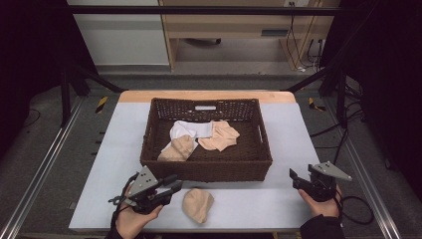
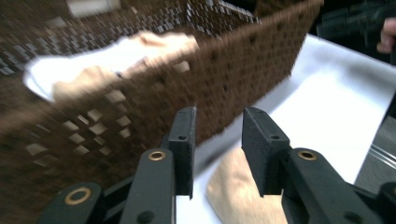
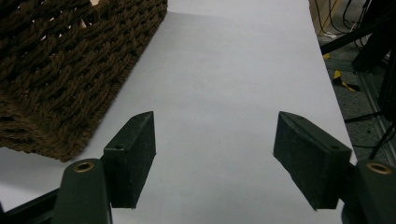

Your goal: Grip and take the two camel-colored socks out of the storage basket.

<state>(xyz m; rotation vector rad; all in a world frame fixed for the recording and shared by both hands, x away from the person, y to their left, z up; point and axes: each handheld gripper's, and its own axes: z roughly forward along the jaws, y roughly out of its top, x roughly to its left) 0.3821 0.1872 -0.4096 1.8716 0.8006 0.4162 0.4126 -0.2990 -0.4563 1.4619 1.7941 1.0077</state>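
Beige sock (image 1: 197, 204) on white tabletop (image 1: 278, 199) (grey floor (image 1: 59, 164) around), nr basket (image 1: 209, 169).

This looks like a lab or recording workspace rather than a home. A table (image 1: 278, 199) with a pale grey top and a wooden edge stands inside a frame of black metal bars (image 1: 199, 10), with dark curtains (image 1: 30, 45) hanging at both sides. Aluminium rails (image 1: 35, 184) run along the grey carpeted floor, and yellow-and-black hazard tape (image 1: 101, 103) marks spots beside the table. Loose cables (image 1: 343, 127) trail over the floor at the right, and more hang near a wall socket (image 1: 290, 4) behind. At the back stands plain light-wood furniture (image 1: 234, 25) next to a white cabinet (image 1: 119, 35).
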